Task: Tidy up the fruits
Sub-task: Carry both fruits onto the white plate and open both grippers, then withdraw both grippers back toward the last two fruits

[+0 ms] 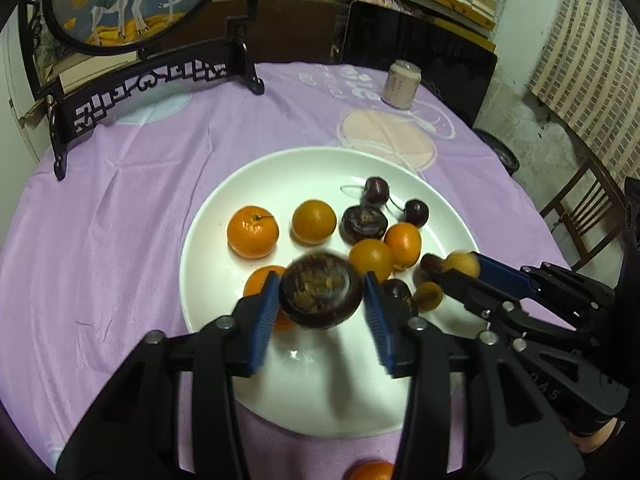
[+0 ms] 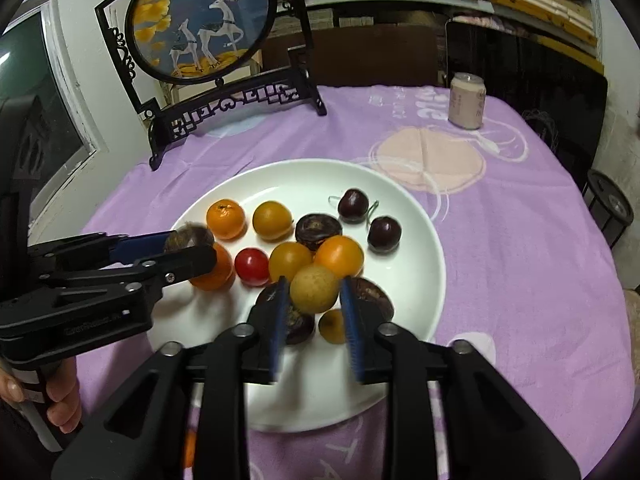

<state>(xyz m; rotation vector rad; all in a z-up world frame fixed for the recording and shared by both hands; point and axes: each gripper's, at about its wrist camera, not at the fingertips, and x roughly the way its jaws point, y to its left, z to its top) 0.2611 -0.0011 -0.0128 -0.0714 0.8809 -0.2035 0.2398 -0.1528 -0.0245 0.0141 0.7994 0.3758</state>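
A white plate (image 1: 312,380) on the purple tablecloth holds several fruits: a mandarin (image 1: 253,232), orange kumquats, dark cherries (image 1: 376,191) and brown water chestnuts. My left gripper (image 1: 322,280) hangs over the plate's near side. A blurred dark brown water chestnut (image 1: 320,296) sits between its blue pads with thin gaps on both sides. My right gripper (image 2: 315,282) is over the plate (image 2: 304,400) too, with a tan round fruit (image 2: 314,289) between its pads, not squeezed. Each gripper shows in the other's view, the right gripper (image 1: 460,268) and the left gripper (image 2: 192,246).
A black carved stand with a round deer picture (image 2: 204,24) stands at the table's back left. A pale can (image 2: 467,100) is at the back right. One orange fruit (image 1: 370,472) lies on the cloth by the near edge. A wooden chair (image 1: 580,208) is off right.
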